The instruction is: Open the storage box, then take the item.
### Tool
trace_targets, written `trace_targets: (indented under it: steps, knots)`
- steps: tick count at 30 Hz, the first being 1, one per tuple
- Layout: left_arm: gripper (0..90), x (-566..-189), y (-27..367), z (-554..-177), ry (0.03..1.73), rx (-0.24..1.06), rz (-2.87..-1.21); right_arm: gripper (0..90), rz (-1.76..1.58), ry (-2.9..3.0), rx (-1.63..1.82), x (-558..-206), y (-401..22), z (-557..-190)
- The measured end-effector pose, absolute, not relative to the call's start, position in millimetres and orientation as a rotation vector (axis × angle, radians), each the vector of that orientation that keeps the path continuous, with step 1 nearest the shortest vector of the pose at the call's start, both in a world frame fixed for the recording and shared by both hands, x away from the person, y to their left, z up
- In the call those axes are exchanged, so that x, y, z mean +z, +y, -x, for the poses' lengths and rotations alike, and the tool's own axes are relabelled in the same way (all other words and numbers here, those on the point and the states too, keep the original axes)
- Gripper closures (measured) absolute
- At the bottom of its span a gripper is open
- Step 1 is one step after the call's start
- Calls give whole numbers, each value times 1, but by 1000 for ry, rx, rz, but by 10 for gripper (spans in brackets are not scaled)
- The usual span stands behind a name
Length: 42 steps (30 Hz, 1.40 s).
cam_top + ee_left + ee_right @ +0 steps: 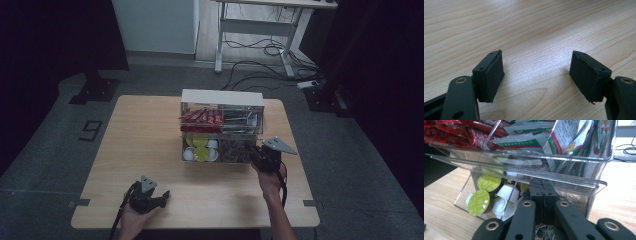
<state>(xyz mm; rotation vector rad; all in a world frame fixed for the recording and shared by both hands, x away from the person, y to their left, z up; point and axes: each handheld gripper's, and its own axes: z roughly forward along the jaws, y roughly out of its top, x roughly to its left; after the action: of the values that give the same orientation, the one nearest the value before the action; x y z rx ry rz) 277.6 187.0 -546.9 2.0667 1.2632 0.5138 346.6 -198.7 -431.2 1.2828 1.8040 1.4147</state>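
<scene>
On the table [150, 145], left gripper [536, 75] fingers apart; right gripper [541, 195] fingers together inside one clear organizer [222, 100], seemingly empty.

You work at a light wood-grain rectangular table [150, 150] on grey carpeted floor [50, 150]. Beyond the table: a white wall panel [155, 25], a white metal-legged desk [260, 25], loose black cables [260, 62] beneath it. Dark surroundings flank the table.

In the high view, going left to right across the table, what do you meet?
left gripper near the front edge of the table → red packets in the clear organizer's upper tier → white and green sachets beside them → right gripper at the organizer's lower right front.
</scene>
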Motion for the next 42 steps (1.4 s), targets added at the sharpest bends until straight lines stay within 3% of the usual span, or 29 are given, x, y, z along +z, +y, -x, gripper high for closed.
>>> trace_targets:
  steps: [23, 42]
  knots:
    - [270, -544, 191, -279, 1302, 471, -1980, 888, -1279, 1808, 1425, -434, -202, -347]
    - [281, -499, 178, -286, 1249, 515, -1925, 887, -1246, 1821, 1424, -432, -206, -348]
